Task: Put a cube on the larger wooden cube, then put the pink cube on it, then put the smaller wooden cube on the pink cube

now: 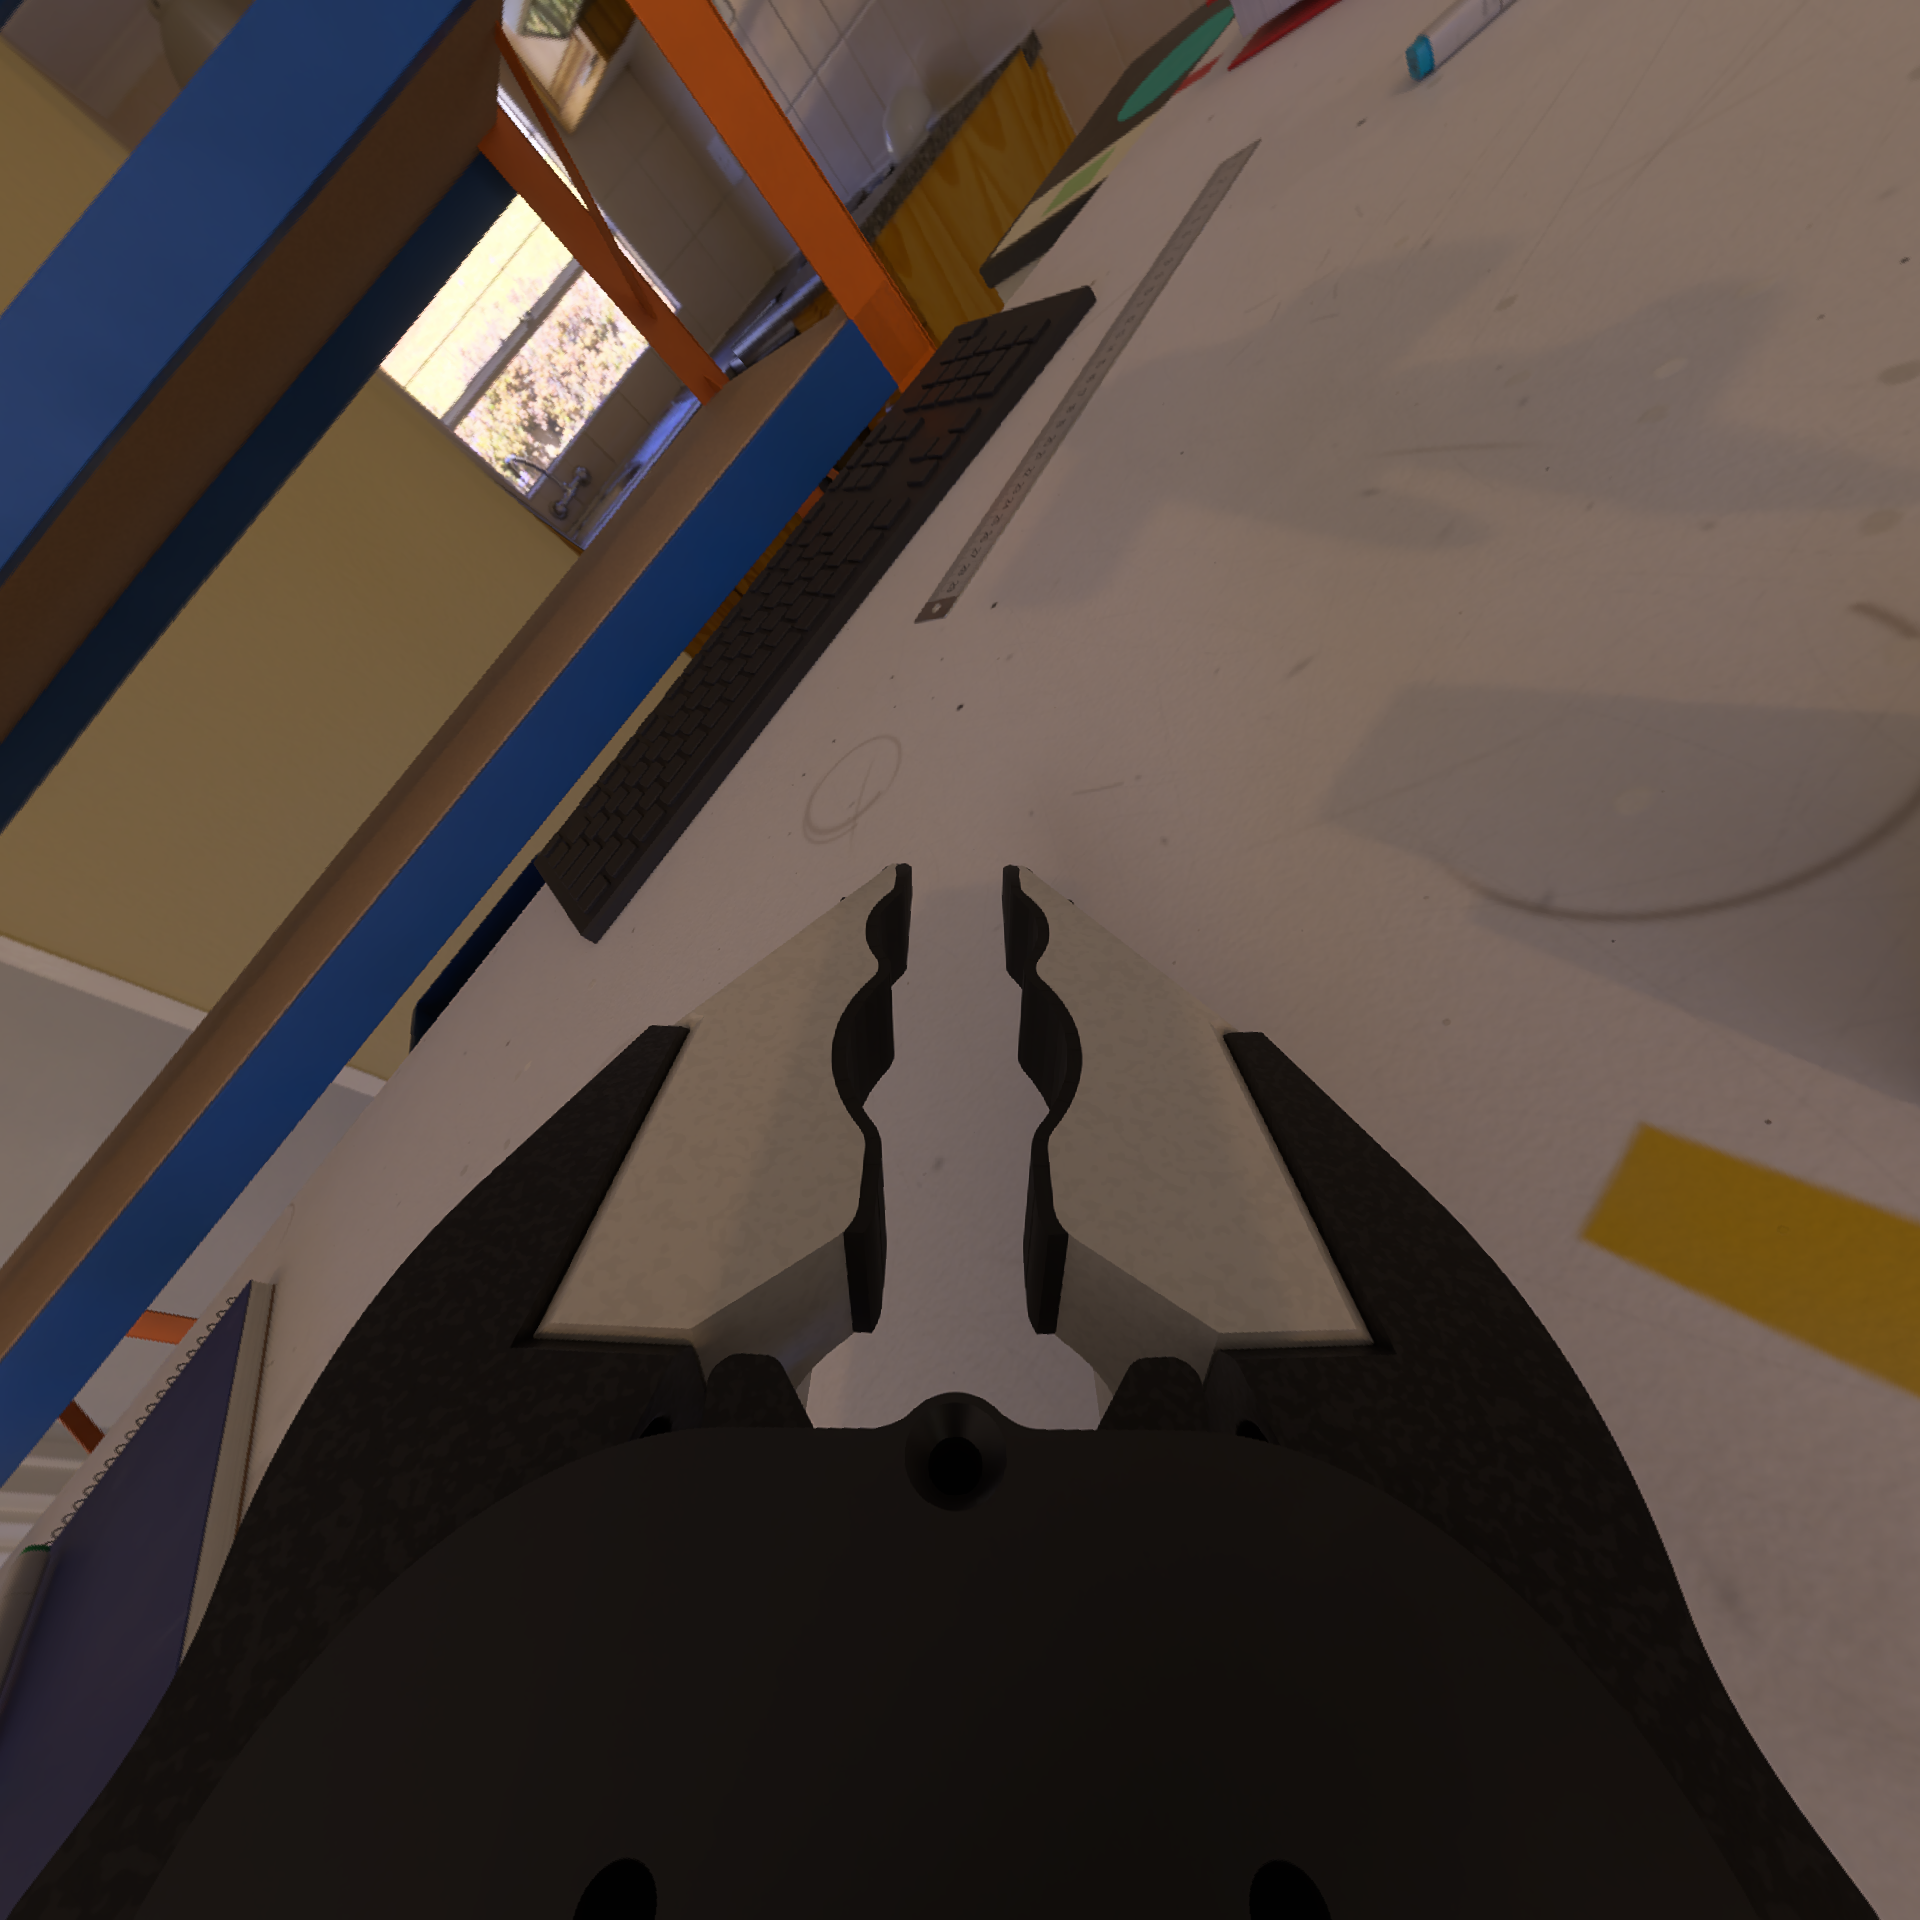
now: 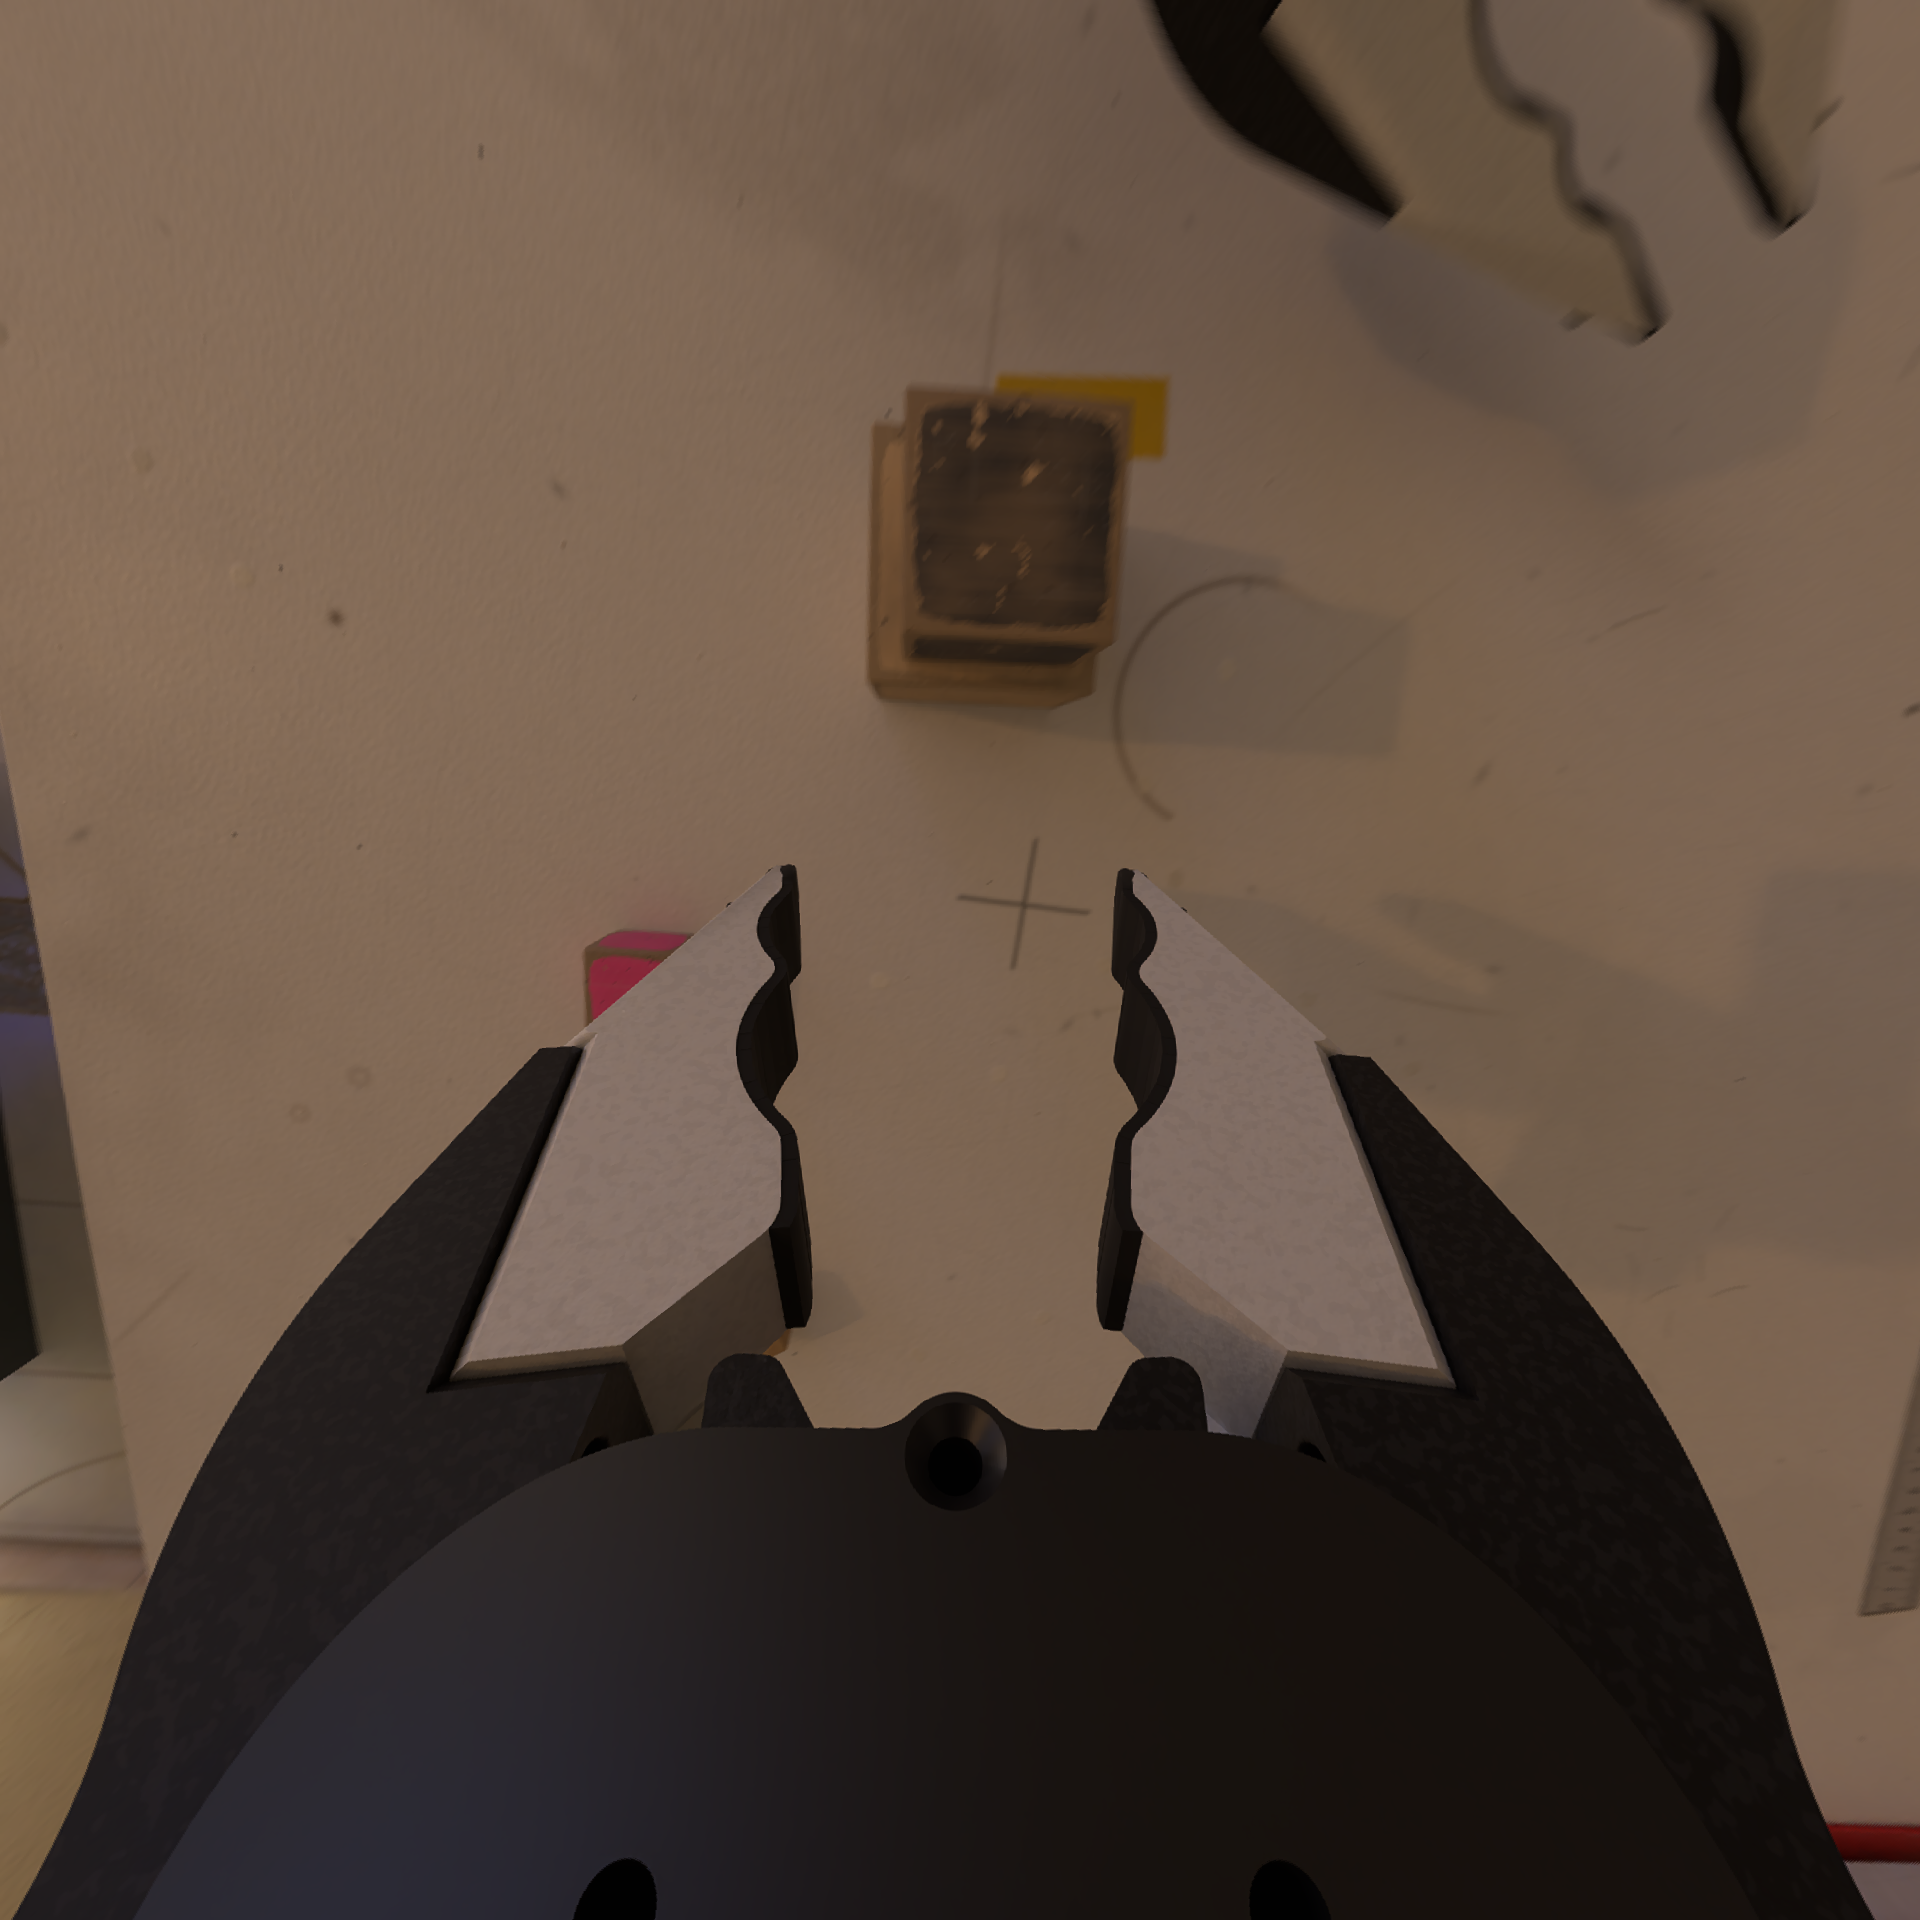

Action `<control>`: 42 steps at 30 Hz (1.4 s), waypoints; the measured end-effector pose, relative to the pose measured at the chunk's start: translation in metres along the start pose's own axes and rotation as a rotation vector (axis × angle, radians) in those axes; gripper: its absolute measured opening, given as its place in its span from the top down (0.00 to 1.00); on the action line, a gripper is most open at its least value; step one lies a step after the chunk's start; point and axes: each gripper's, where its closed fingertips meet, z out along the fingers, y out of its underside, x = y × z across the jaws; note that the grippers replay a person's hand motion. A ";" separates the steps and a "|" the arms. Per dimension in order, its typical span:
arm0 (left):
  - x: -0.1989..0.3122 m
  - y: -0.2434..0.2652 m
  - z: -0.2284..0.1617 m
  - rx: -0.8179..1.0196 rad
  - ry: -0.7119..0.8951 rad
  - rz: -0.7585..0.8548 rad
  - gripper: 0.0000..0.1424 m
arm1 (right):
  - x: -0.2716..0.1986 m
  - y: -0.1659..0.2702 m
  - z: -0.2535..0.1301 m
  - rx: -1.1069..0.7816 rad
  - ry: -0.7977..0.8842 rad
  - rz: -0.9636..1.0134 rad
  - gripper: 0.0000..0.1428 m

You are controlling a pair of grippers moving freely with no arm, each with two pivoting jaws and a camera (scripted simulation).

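Note:
In the right wrist view a dark, scuffed cube (image 2: 1013, 520) sits on top of the larger wooden cube (image 2: 977, 681), ahead of my right gripper (image 2: 954, 878). That gripper is wide open and empty, well above the table. The pink cube (image 2: 623, 971) lies on the table, partly hidden behind the right gripper's left finger. My left gripper (image 1: 956, 878) is empty, its jaws a narrow gap apart, over bare table. It also shows blurred at the top right of the right wrist view (image 2: 1704, 270). The smaller wooden cube is not clearly in view.
A black keyboard (image 1: 810, 592) and a metal ruler (image 1: 1091, 384) lie along the table edge ahead of the left gripper. A yellow tape strip (image 1: 1766, 1257) lies to its right and a spiral notebook (image 1: 135, 1507) to its left. A blue and orange shelf frame (image 1: 727, 488) stands beyond the table.

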 end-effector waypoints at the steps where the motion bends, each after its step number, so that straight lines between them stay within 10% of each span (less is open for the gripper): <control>1: -0.001 0.000 0.000 0.005 -0.002 -0.006 0.88 | -0.005 0.005 0.003 -0.019 -0.009 0.008 0.58; 13: -0.004 0.001 0.001 0.001 -0.008 -0.014 0.88 | -0.088 0.058 0.041 -0.111 -0.129 0.088 0.58; 18: -0.003 0.001 0.002 -0.006 -0.008 -0.005 0.88 | -0.088 0.066 0.048 -0.126 -0.103 0.115 0.81; 30: -0.002 0.001 0.001 0.000 -0.010 0.003 0.88 | -0.022 -0.018 -0.029 0.103 0.063 0.057 0.81; 42: -0.002 0.001 0.001 -0.007 -0.006 0.001 0.89 | 0.006 -0.054 -0.009 0.070 0.025 0.027 0.81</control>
